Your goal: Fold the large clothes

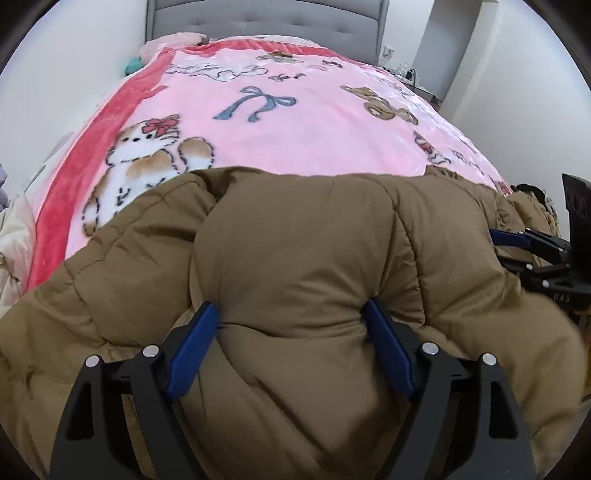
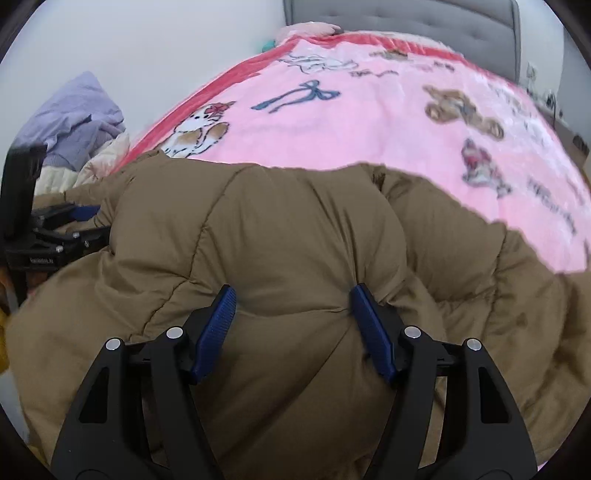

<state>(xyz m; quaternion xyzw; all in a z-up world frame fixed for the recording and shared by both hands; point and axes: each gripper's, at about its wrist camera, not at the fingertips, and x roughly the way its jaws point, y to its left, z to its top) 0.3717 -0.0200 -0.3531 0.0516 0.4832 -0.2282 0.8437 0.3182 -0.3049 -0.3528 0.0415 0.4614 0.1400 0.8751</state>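
Brown quilted fabric filled the lower half of both wrist views: your puffer jacket lay bunched across the near end of the bed, on top of the pink blanket with its cat, bow and bear prints.

At the far left, seen from the right wrist camera, a heap of lilac clothing sat beside the bed against the white wall, with cream fabric just beneath it. Next came your left gripper, its blue pads pressed into a thick roll of the jacket from either side, so the padding bulged between them and creased at each pad. You had it clamped on the jacket. The same tool showed at the left edge of the right wrist view, low against the coat.

Further right, your right gripper did the same on the jacket: both pads dug into a fat fold, pinching it with puckers running out from each fingertip. From the left wrist view it appeared at the right edge, touching the coat.

Beyond the jacket, the blanket's red border ran up the left side toward a grey tufted headboard. A pale pink pillow rested at the head end.
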